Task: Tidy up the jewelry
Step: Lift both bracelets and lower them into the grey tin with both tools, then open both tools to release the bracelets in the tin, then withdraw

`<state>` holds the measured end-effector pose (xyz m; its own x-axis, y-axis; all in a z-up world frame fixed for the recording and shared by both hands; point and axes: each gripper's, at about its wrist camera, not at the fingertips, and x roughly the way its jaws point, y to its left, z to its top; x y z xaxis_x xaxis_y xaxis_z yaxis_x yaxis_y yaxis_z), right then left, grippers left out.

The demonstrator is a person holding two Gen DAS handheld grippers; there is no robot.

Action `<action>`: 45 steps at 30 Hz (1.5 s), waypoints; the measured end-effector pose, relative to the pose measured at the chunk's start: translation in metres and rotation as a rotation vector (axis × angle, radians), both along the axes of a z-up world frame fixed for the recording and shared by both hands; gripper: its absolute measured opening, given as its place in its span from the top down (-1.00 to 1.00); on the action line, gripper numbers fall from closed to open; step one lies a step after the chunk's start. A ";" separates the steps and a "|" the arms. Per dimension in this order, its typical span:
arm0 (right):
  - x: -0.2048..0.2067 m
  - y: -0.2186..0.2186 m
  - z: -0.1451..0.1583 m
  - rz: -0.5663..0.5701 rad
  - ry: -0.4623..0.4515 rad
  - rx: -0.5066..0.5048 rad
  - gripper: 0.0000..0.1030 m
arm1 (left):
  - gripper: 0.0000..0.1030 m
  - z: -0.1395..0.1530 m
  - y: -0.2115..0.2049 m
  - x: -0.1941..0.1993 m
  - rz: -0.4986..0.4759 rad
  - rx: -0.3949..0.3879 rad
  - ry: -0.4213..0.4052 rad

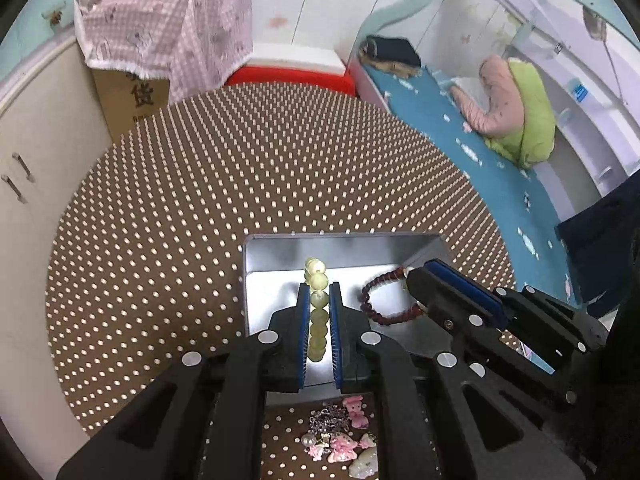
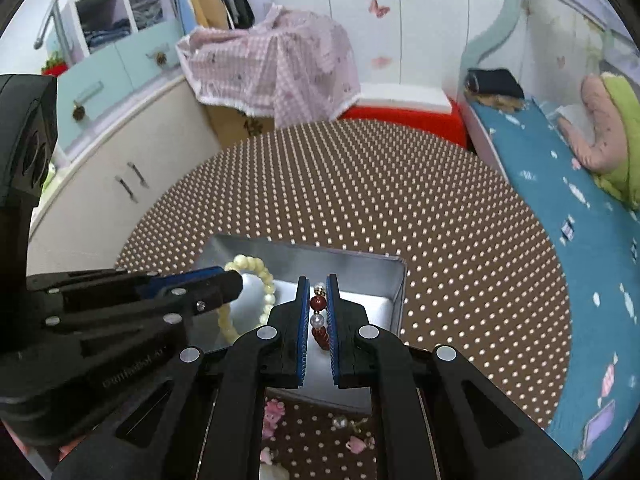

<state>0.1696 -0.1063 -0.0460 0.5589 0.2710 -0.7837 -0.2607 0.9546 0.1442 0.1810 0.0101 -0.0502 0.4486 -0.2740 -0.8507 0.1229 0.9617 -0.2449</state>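
Note:
An open silver tin box (image 1: 280, 248) (image 2: 360, 264) stands on the round brown dotted table. My left gripper (image 1: 319, 286) is shut on a pale green bead bracelet (image 1: 318, 308) and holds it over the box; the bracelet also shows in the right wrist view (image 2: 264, 276). My right gripper (image 2: 319, 280) is shut on a dark red bead bracelet (image 2: 319, 304) with a white pearl, also over the box. The red bracelet (image 1: 372, 300) hangs as a loop from the right gripper (image 1: 412, 276) in the left wrist view. The left gripper (image 2: 236, 280) reaches in from the left.
Small pink charms, pearls and a silver chain (image 1: 340, 436) (image 2: 276, 412) lie on the table (image 1: 200, 200) (image 2: 440, 220) in front of the box. A bed with a blue sheet (image 1: 480, 160) is on the right, white cabinets (image 2: 120, 168) on the left, a cardboard box under pink cloth (image 1: 168, 40) behind.

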 end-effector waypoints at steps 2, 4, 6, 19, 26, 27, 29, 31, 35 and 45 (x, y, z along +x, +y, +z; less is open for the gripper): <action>0.003 0.000 -0.009 -0.009 0.016 -0.007 0.82 | 0.85 -0.010 -0.001 0.006 0.004 0.001 0.023; 0.006 0.000 -0.016 -0.011 0.031 -0.013 0.82 | 0.85 -0.015 -0.002 0.009 0.014 0.022 0.026; 0.009 0.002 -0.022 -0.008 0.042 -0.027 0.82 | 0.84 -0.018 -0.001 0.011 0.021 0.034 0.024; 0.003 0.000 -0.012 0.017 0.030 -0.040 0.77 | 0.39 -0.001 -0.005 -0.011 0.023 0.085 0.001; -0.002 -0.024 -0.004 -0.026 0.031 0.033 0.28 | 0.08 0.015 -0.001 -0.023 0.037 0.086 -0.041; -0.003 -0.028 -0.003 -0.025 0.034 0.058 0.22 | 0.07 0.016 0.001 -0.024 0.050 0.096 -0.047; -0.007 -0.032 -0.001 -0.040 0.018 0.076 -0.08 | 0.07 0.019 0.005 -0.028 0.065 0.099 -0.058; -0.011 -0.034 0.003 -0.070 -0.012 0.040 -0.40 | 0.06 0.021 0.010 -0.030 0.077 0.094 -0.059; -0.017 -0.038 0.009 -0.059 -0.021 0.082 -0.46 | -0.06 0.025 0.017 -0.033 0.084 0.079 -0.066; -0.038 -0.037 0.018 -0.055 -0.035 0.055 -0.47 | -0.06 0.019 0.031 -0.057 0.087 0.053 -0.047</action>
<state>0.1317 -0.1431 -0.0284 0.6009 0.2811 -0.7483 -0.2136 0.9586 0.1886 0.1243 0.0409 -0.0315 0.5085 -0.1877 -0.8403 0.0488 0.9807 -0.1895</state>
